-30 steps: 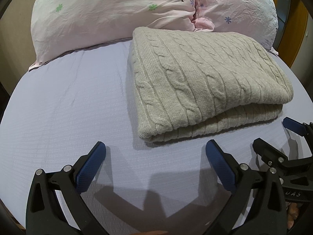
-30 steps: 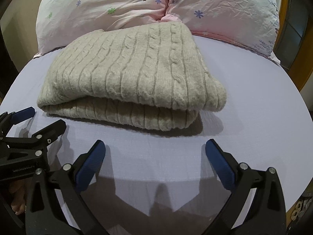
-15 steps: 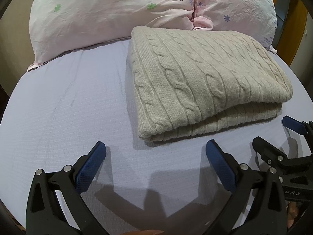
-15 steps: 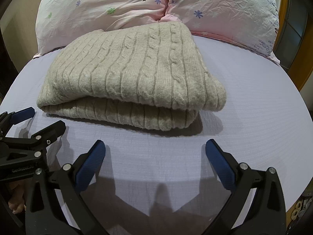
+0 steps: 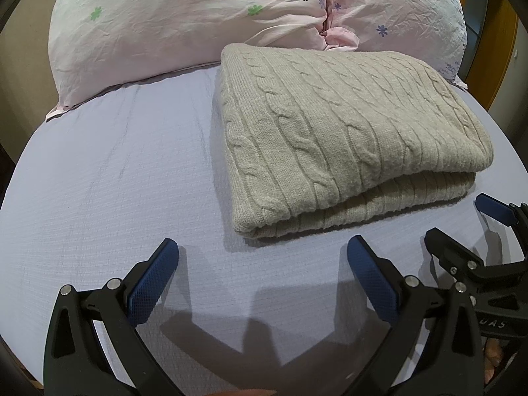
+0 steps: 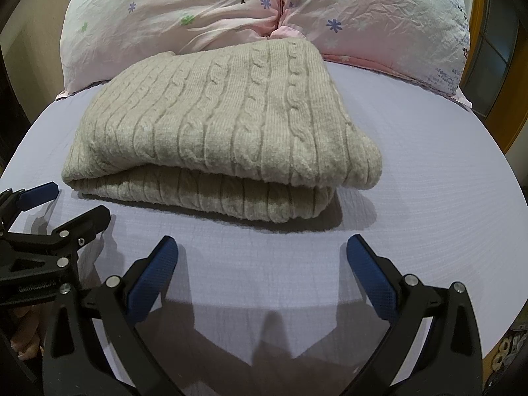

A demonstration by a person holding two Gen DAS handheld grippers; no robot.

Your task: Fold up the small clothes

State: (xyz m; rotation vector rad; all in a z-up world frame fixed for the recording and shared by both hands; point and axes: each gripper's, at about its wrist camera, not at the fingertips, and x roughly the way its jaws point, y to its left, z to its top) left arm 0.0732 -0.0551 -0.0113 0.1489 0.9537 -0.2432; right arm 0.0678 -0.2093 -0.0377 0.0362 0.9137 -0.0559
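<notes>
- The sweater (image 5: 346, 138) lies folded on the bed (image 5: 115, 181), its far edge just touching the pink pillows (image 5: 198, 16). In the right view the same sweater (image 6: 224, 125) sits left of center, doubled over, with its two thick layers showing along the near side.
- My left gripper (image 5: 262, 265) is spread wide and holds nothing; it hovers over bare sheet just short of the sweater's near left corner.
- My right gripper (image 6: 262, 264) is likewise spread and empty, near the sweater's front edge but apart from it. Each gripper shows at the edge of the other's view.
- I judge the cable knit to be soft, bulky and a bit heavy for clothing. It should sag and stretch if I lift it by one point.
- The fuzzy yarn should give my padded fingers (image 5: 155, 283) good friction, so slipping worries me little; snagging or pulling a stitch worries me more.
- I would pinch through both layers at the near corners, one gripper each, with a deep bite rather than a nip at the top ply, or the fold may peel open.
- The fold looks tidy already, so little may remain beyond a final squaring.
</notes>
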